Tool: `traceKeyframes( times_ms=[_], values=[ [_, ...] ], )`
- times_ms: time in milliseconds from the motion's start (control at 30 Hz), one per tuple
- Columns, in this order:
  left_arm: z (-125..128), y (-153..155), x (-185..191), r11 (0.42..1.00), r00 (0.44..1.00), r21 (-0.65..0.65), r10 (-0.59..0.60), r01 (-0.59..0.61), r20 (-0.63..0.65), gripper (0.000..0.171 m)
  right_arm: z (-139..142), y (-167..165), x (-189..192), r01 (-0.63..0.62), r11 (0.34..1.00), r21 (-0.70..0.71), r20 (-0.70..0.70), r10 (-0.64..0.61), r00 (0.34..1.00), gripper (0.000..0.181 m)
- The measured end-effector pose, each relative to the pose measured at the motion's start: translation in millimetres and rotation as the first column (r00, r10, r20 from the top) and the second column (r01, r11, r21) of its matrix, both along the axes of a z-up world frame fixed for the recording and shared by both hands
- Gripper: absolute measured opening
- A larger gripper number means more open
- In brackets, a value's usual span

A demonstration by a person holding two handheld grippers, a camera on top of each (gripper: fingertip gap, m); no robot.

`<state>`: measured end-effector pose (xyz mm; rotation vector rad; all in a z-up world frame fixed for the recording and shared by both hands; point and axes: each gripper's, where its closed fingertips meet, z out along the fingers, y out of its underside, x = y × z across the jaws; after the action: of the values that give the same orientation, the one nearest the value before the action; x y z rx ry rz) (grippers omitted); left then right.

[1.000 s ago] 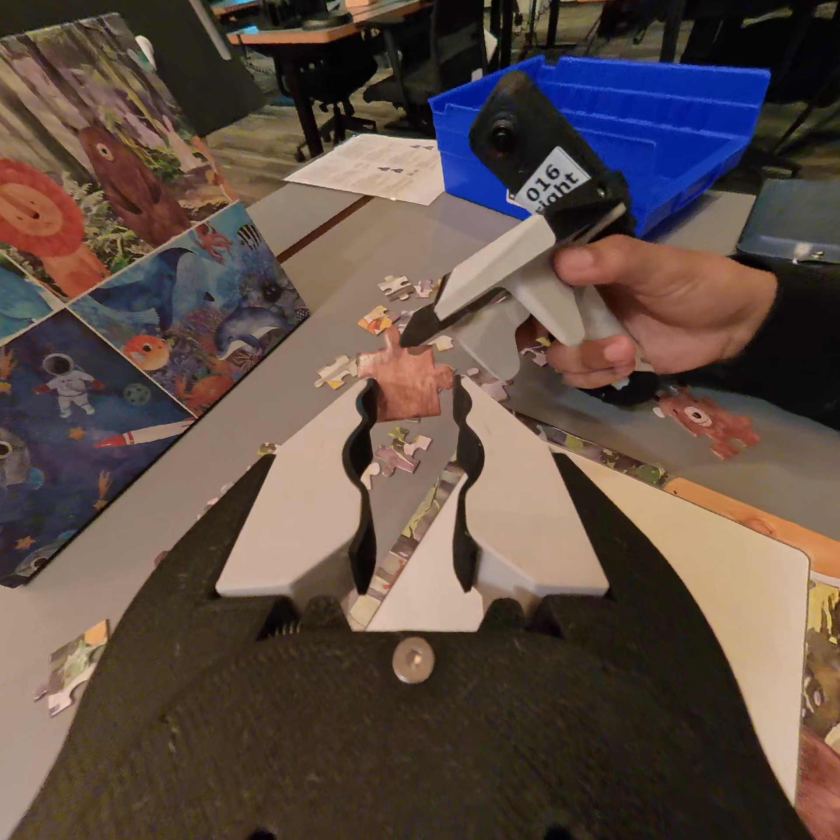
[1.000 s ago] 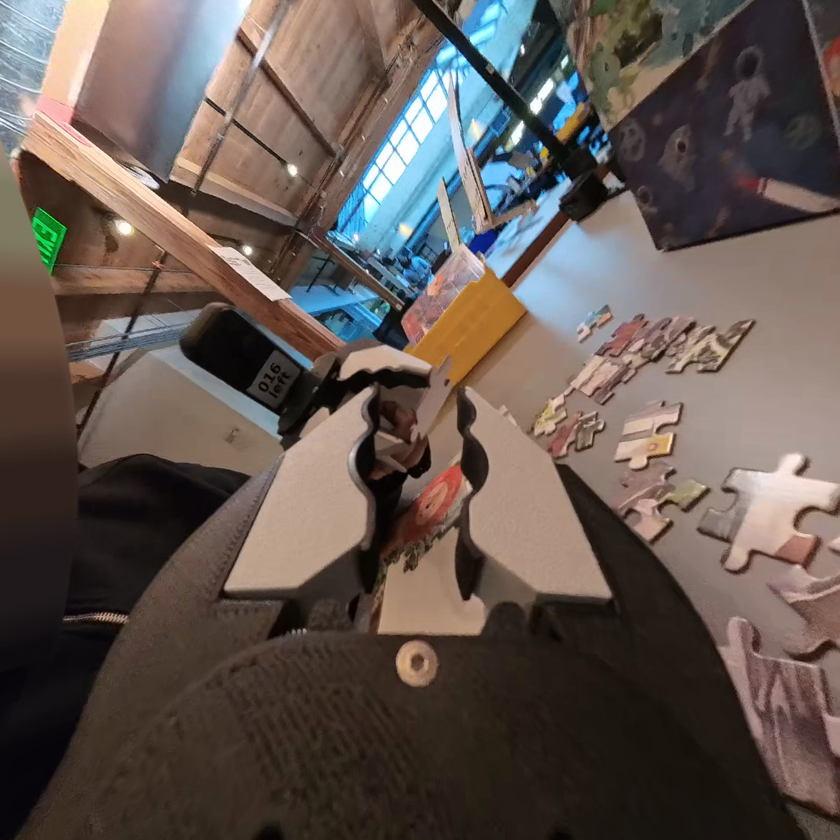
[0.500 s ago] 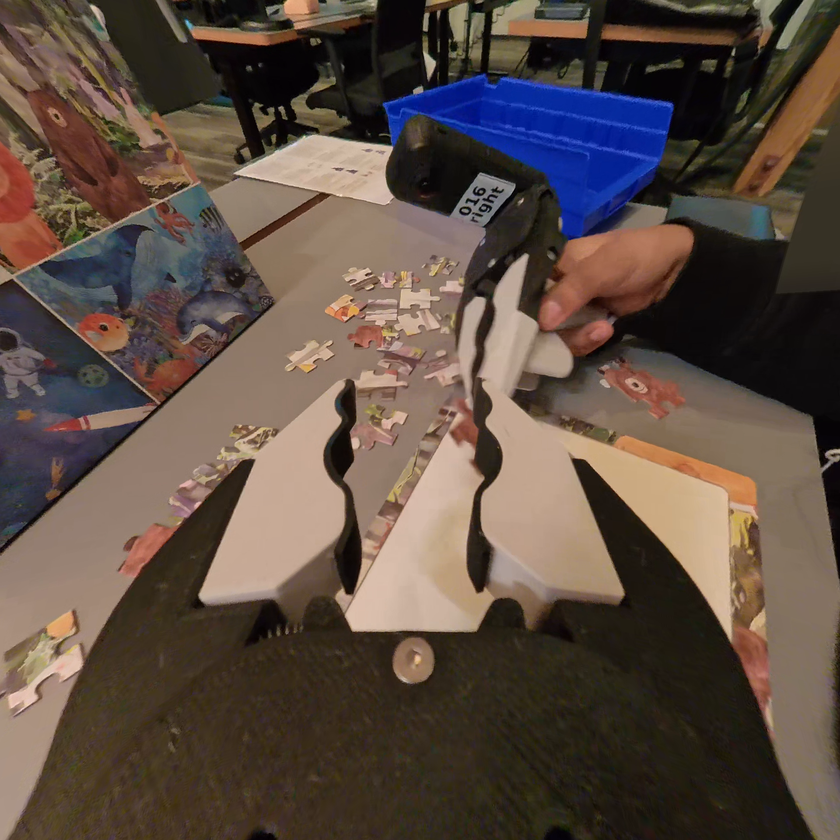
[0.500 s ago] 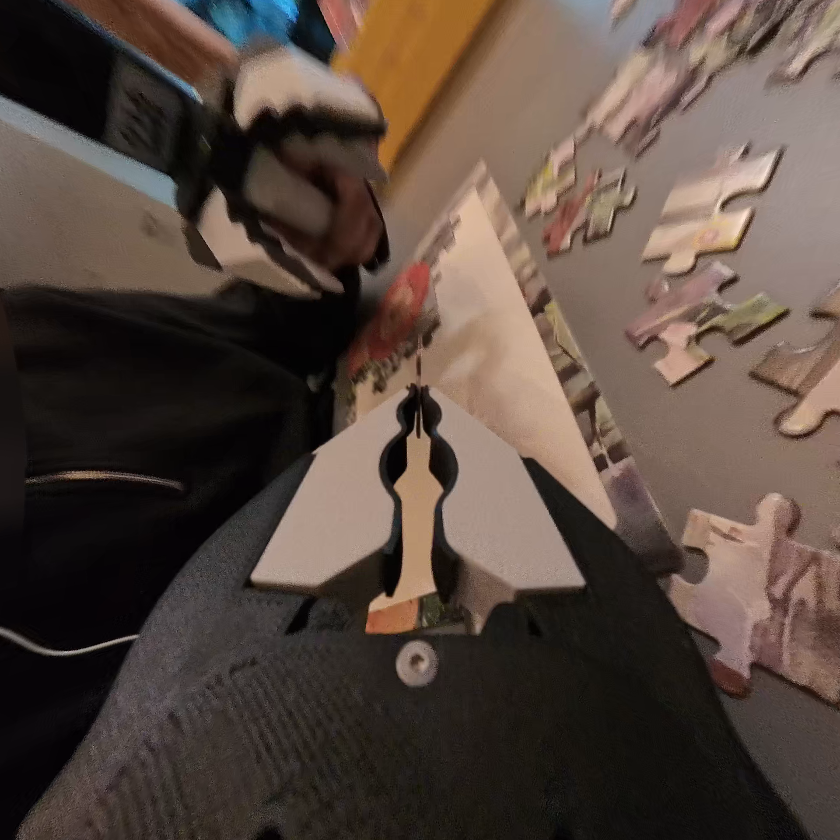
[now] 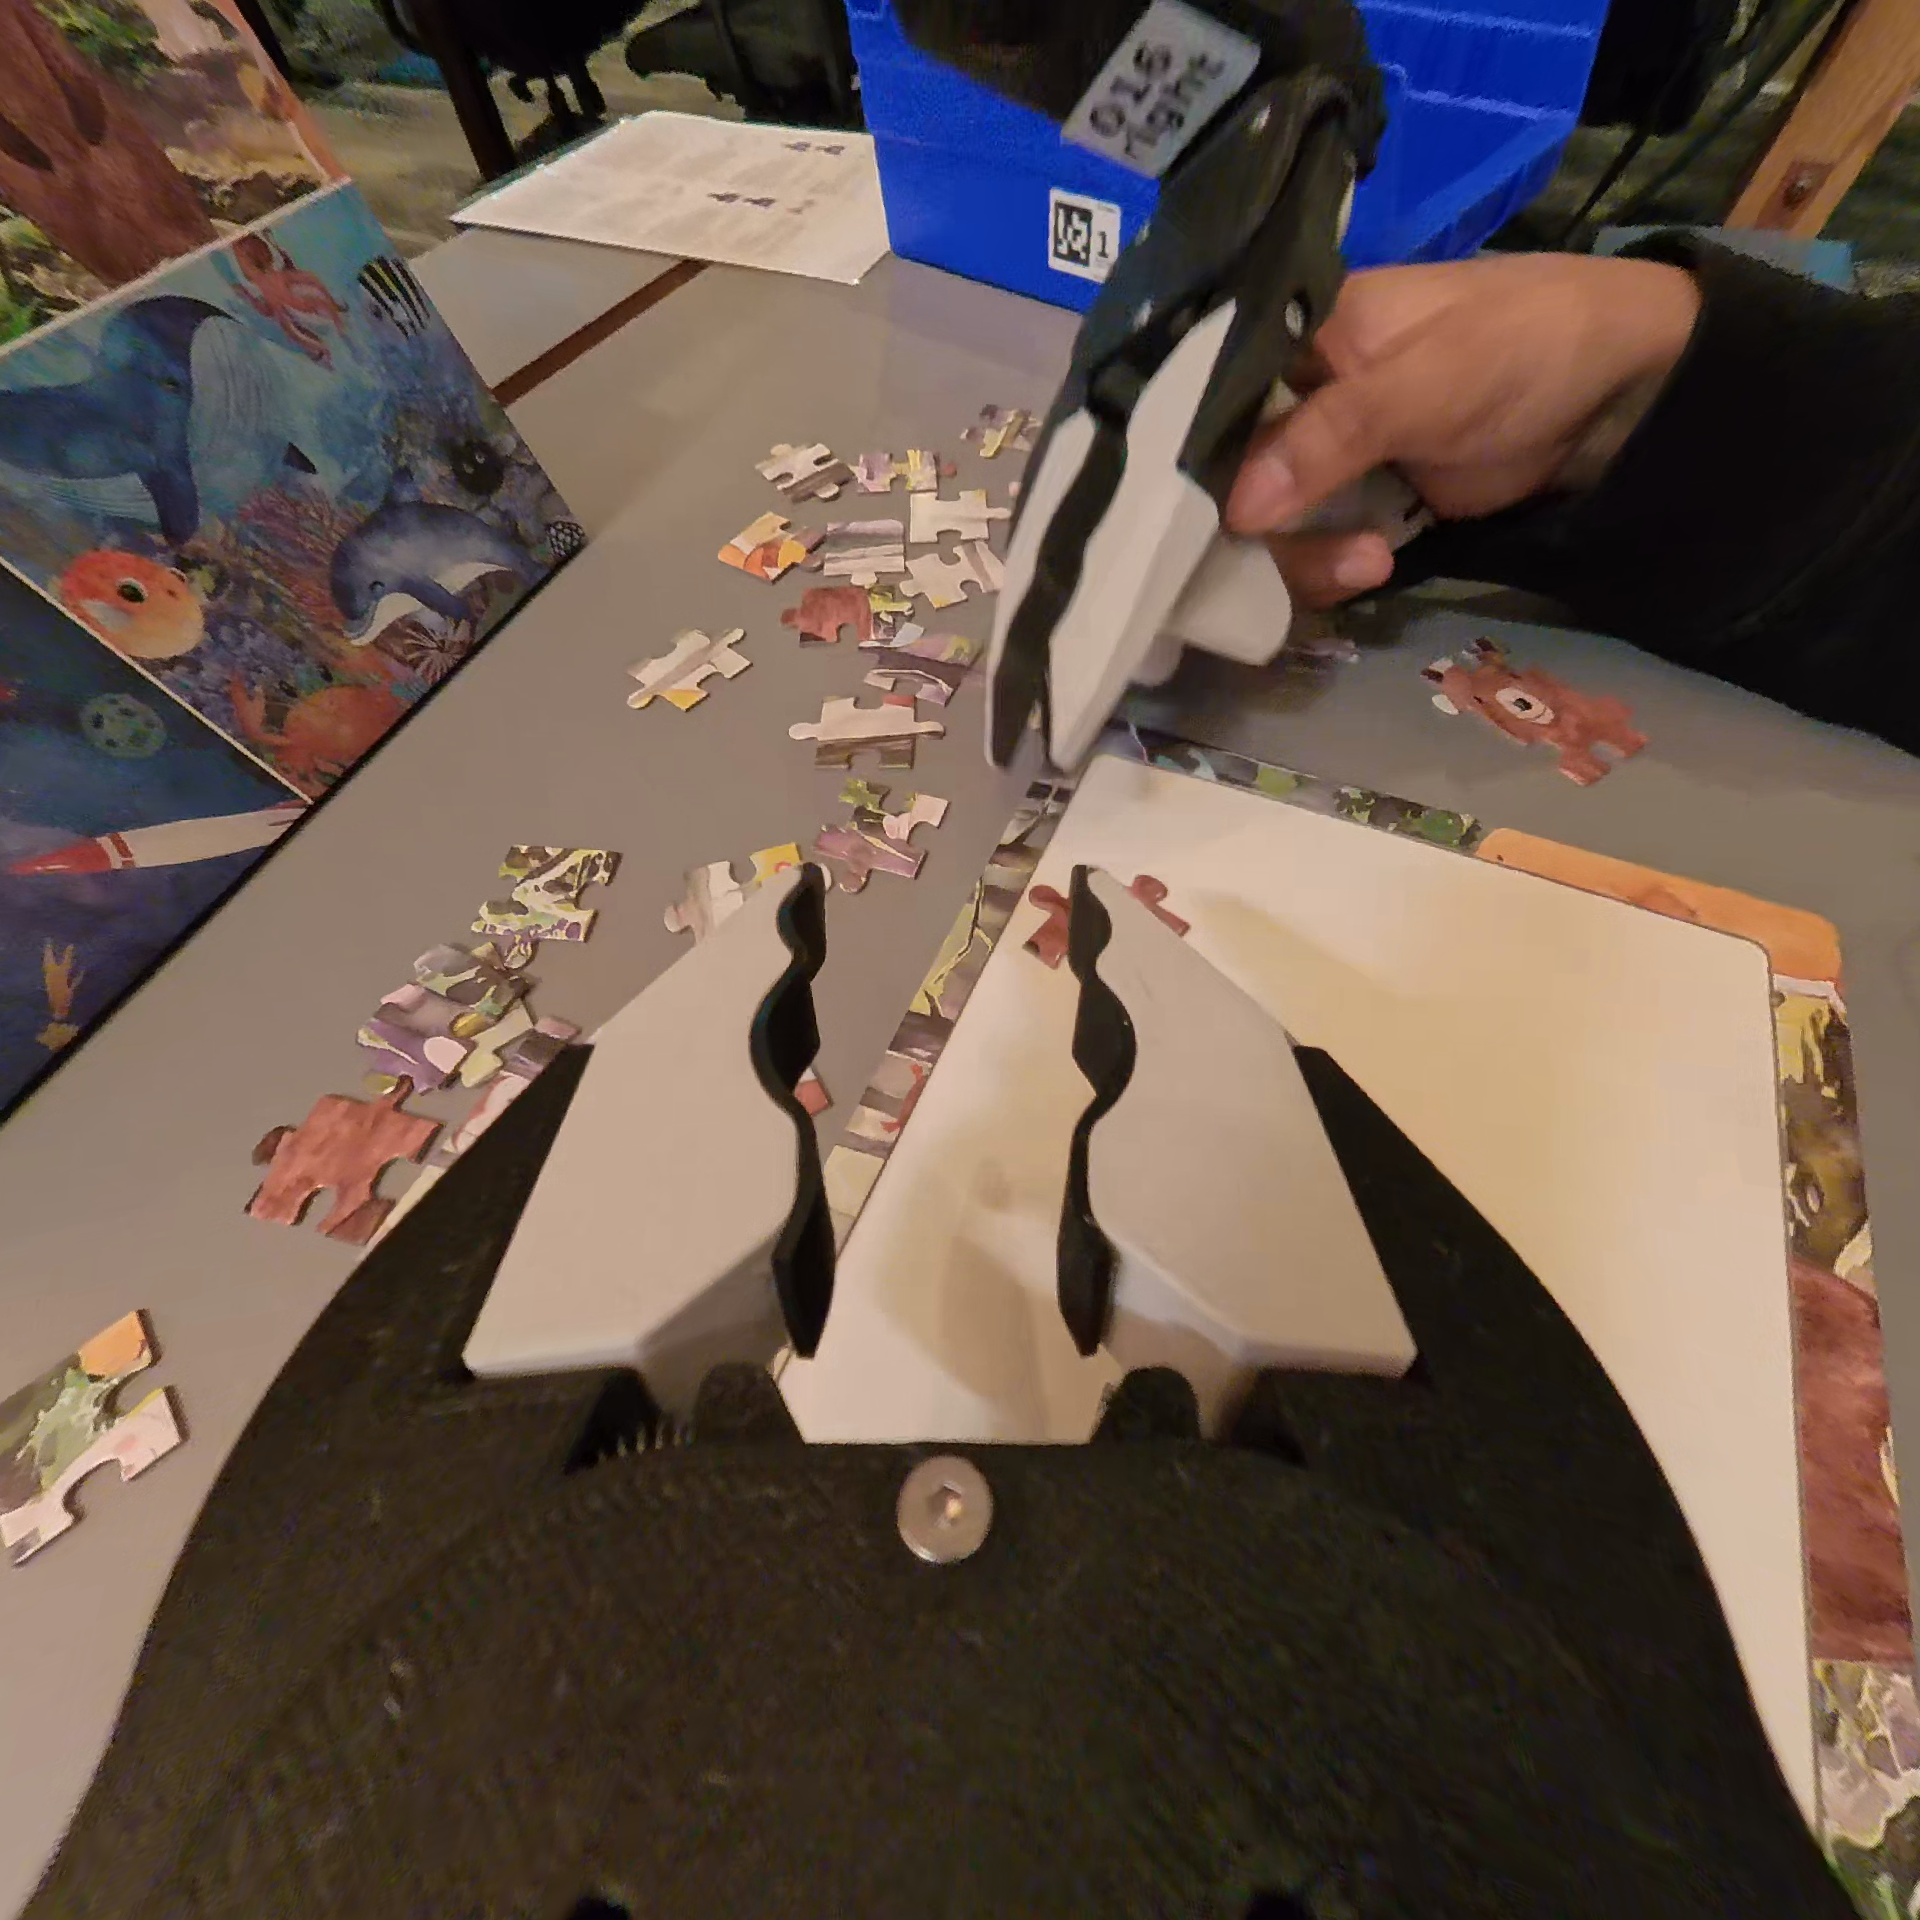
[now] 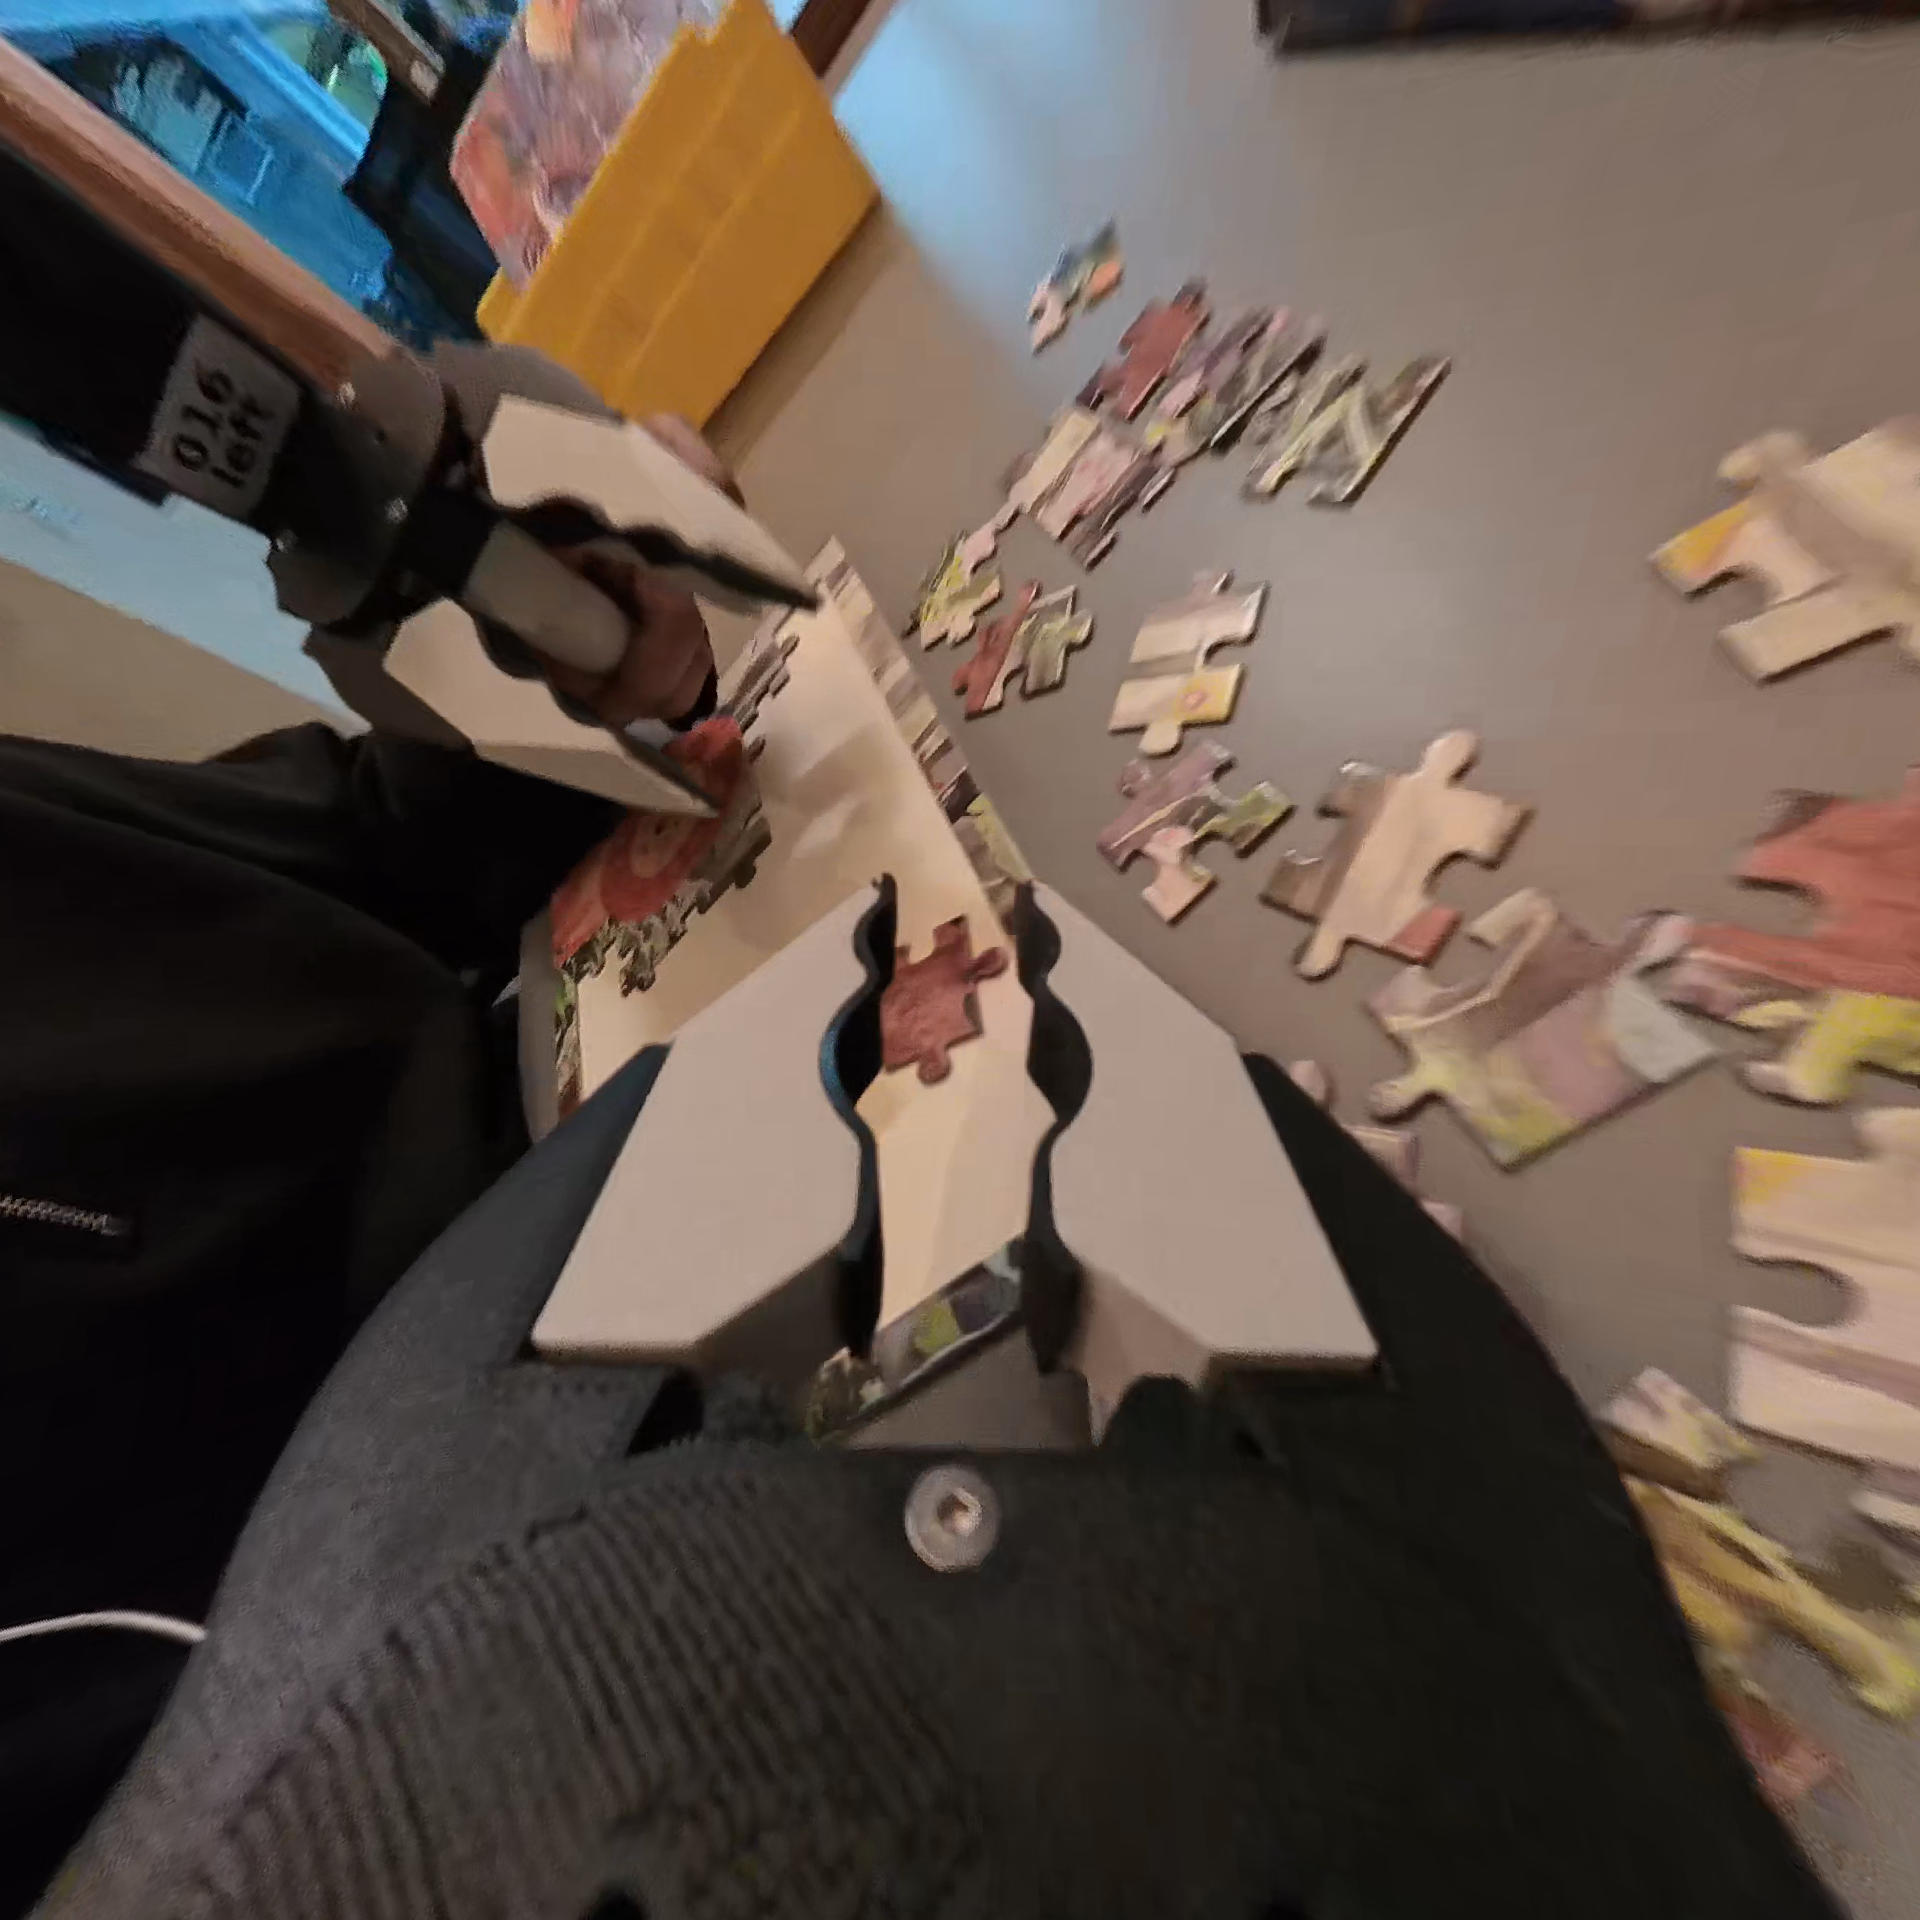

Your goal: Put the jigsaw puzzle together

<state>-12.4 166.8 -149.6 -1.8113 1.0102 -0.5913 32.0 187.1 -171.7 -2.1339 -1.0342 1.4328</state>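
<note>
Brown puzzle piece [image 6: 935, 997] lies loose on the cream board [image 5: 1455, 1091], near its far-left corner; our right gripper [image 6: 951, 904] and left gripper [image 5: 940, 894] both gape empty. We could nudge it askew.

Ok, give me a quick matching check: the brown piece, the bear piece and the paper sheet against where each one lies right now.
Things:
1. brown piece
2. bear piece
3. paper sheet

Places:
A. beside the blue bin
B. alone on the grey table, past the board's far edge
C. on the white board

Pairs: 1-C, 2-B, 3-A
</note>
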Motion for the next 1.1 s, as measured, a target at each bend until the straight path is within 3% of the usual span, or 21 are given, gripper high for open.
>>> traceKeyframes(
  times_ms=[100, 200, 300, 400, 600, 733, 1000, 1100],
  values=[
    [-4.8, -1.7, -0.8, 1.0, 1.0, -0.005, -0.011, 0.011, -0.016, 0.046, 12.8, 31.5, 17.8, 0.134, 0.977, 0.165, -0.019, -0.133, 0.991, 0.022],
    [-6.7, -5.3, 1.2, 0.999, 0.999, -0.014, -0.031, 0.03, -0.017, 0.045, 16.0, 67.1, 47.2, 0.26, 0.879, 0.4, 0.037, -0.299, 0.954, 0.025],
    [-3.7, -17.2, 11.3, 0.991, 0.993, -0.082, -0.105, 0.109, 0.056, 0.045, 5.3, 87.7, 71.6, 0.278, 0.802, 0.529, 0.14, -0.406, 0.903, 0.025],
    [-4.0, -20.8, 16.7, 0.979, 0.986, -0.131, -0.149, 0.158, 0.071, 0.047, -13.6, 92.3, 75.2, 0.224, 0.831, 0.509, 0.241, -0.387, 0.89, 0.028],
    [-33.5, -30.3, 31.1, 0.96, 0.952, -0.143, -0.262, 0.241, -0.158, 0.057, -28.4, 99.2, 59.4, 0.13, 0.854, 0.503, 0.305, -0.316, 0.899, 0.039],
    [-46.2, -32.2, 44.2, 0.935, 0.942, -0.241, -0.301, 0.26, -0.149, 0.065, -37.2, 101.2, 57.9, 0.115, 0.861, 0.496, 0.34, -0.314, 0.887, 0.041],
    [-61.5, -40.4, 41.6, 0.906, 0.914, -0.332, -0.344, 0.262, -0.216, 0.07, -32.4, 81.0, 54.8, 0.132, 0.919, 0.372, 0.294, -0.252, 0.922, 0.044],
    [-58.0, -49.7, 36.7, 0.88, 0.898, -0.378, -0.386, 0.29, -0.21, 0.062, -25.5, 89.5, 58.2, 0.163, 0.89, 0.425, 0.259, -0.292, 0.921, 0.043]
  ],
)
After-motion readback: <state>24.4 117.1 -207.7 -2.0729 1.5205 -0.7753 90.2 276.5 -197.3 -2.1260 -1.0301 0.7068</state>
